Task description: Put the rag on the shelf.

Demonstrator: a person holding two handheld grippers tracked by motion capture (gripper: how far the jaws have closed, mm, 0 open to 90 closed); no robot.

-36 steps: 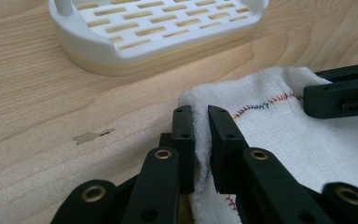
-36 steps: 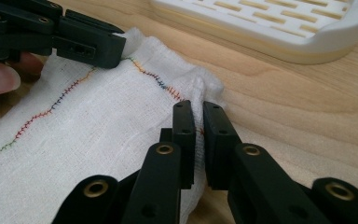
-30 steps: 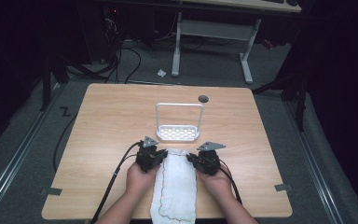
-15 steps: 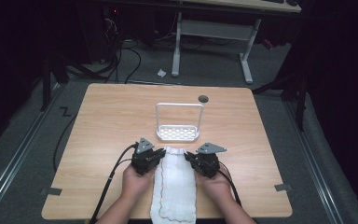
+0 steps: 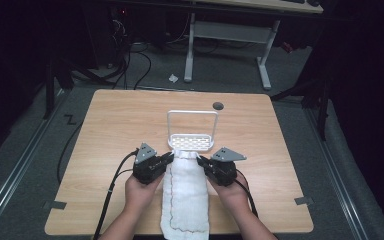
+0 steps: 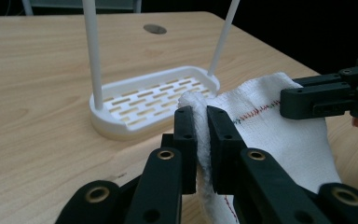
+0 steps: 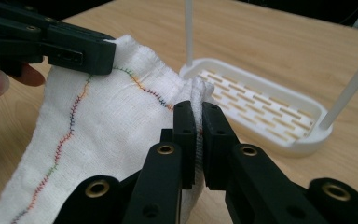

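Your left gripper [image 6: 201,116] is clamped on a bunched fold of the white woven cloth with multicoloured stitching [image 6: 279,126], its two black jaws closed tight against the fabric at the cloth's far left corner. Your right gripper [image 7: 196,114] pinches the opposite far corner the same way, jaws pressed onto a gathered edge of the cloth. Seen from above, the left gripper [image 5: 168,157] and right gripper [image 5: 201,161] sit on either side of the cloth's far end [image 5: 186,185], and both of your hands rest on the desk beside it. The cloth lies flat between them and runs back toward you, its near end hanging over the edge of the light wooden desk [image 5: 110,125]. Just beyond the gripped end stands the white plastic slotted tray with a tall wire loop handle [image 5: 192,140]; the cloth's far edge nearly touches the tray's near rim. Farther behind the tray, a small dark round grommet [image 5: 218,105] is set into the desk.
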